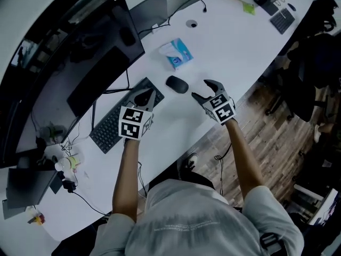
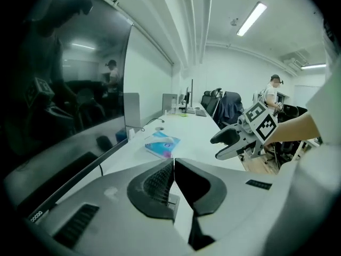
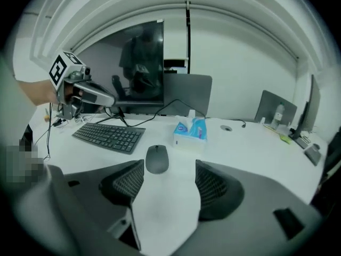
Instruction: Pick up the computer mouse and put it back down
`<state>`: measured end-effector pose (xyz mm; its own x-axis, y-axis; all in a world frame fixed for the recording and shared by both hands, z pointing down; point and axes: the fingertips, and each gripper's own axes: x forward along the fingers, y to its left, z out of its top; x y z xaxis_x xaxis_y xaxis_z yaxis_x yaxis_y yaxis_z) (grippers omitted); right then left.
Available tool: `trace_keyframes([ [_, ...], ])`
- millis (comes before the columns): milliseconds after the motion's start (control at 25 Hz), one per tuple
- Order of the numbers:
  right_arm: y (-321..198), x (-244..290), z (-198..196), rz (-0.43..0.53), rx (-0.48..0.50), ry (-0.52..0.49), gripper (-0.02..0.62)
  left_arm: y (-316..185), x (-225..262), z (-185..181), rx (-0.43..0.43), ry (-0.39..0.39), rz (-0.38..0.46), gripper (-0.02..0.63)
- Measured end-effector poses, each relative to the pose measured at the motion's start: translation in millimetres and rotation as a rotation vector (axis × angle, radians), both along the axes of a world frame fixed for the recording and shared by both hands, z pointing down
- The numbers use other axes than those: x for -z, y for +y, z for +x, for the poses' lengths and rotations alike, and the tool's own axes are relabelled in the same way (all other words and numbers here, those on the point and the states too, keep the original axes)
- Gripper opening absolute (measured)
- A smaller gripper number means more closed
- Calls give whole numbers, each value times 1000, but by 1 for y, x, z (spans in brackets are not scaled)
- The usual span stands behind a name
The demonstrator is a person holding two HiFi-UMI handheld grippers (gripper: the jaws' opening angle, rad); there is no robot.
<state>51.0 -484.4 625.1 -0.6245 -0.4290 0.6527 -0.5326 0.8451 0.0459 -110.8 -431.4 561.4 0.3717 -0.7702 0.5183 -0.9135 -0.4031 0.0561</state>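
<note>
Hovers near the mouse (image 1: 177, 84), flat on the counter (image 1: 234, 47).
Holds the right gripper (image 1: 201, 89) fingers apart, aimed at it (nothing between them); presses the left gripper (image 1: 144, 97) fingers together over the keyboard (image 1: 114, 121).

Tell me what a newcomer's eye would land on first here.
The right gripper, jaws apart, points at the dark mouse, which lies just ahead of it on the white desk, not yet touched. The left gripper, jaws together, hangs above the right end of the keyboard. A blue tissue pack lies beyond the mouse.
</note>
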Motion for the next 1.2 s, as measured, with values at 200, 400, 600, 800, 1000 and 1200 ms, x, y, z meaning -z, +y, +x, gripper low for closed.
trace_keyframes([
  [200, 4, 52, 50, 80, -102, -77, 261, 3, 31, 30, -41, -11, 63, 15],
  [400, 7, 112, 102, 215, -230, -176, 146, 16, 66, 60, -87, -41, 131, 15],
  [600, 24, 155, 148, 318, -310, -154, 0, 30, 104, 87, -120, -78, 217, 15],
  [800, 50, 201, 180, 376, -334, -197, 0, 47, 142, 109, -133, -97, 302, 15],
  [1000, 80, 249, 209, 450, -352, -222, 0, 63, 180, 131, -147, -90, 387, 15],
  [1200, 113, 285, 232, 518, -357, -214, 0, 80, 214, 153, -161, -86, 458, 15],
])
